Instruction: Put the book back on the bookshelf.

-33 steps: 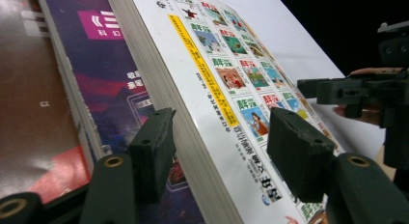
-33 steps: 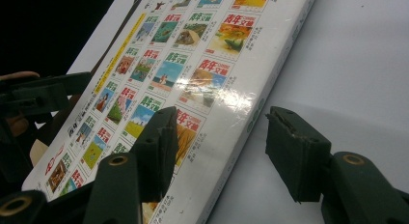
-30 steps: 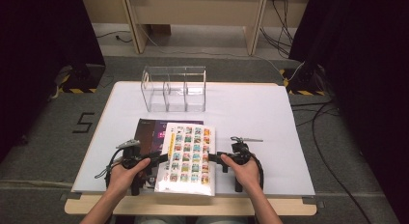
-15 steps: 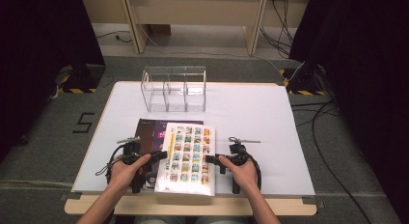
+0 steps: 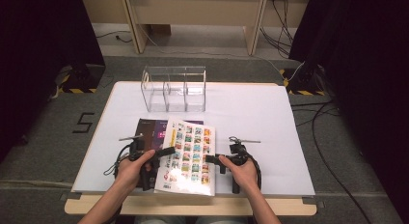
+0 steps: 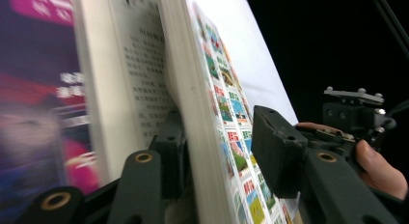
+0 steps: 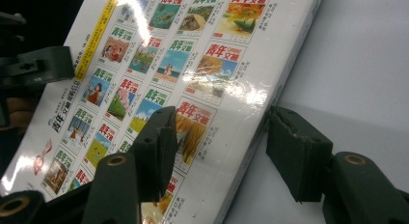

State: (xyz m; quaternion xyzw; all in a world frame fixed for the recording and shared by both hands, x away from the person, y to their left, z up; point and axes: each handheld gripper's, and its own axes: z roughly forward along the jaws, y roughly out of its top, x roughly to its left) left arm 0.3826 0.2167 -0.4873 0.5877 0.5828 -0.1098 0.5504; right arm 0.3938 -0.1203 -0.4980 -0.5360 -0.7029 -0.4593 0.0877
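A thick book [image 5: 188, 156] lies near the table's front edge, its glossy cover printed with rows of small pictures [image 7: 193, 55]. My left gripper [image 5: 163, 155] is at its left edge. Its jaws have just been closing, and the block of pages [image 6: 193, 137] stands between them. One jaw touches the underside and the other pad stands a little off the picture cover, so the gripper [image 6: 217, 142] is open. My right gripper [image 5: 212, 160] is open at the right edge. One of its jaws is over the cover and the other over the bare table beside it [image 7: 222, 137].
A dark purple cover [image 5: 152, 130] lies under and behind the book's left side. A clear three-bay organizer [image 5: 173, 89] stands at the back of the white table [image 5: 255, 118]. Dark floor, cables and desk legs lie beyond the table.
The left gripper's jaws have narrowed around the book's left edge. Both hands and the book have stayed about where they were.
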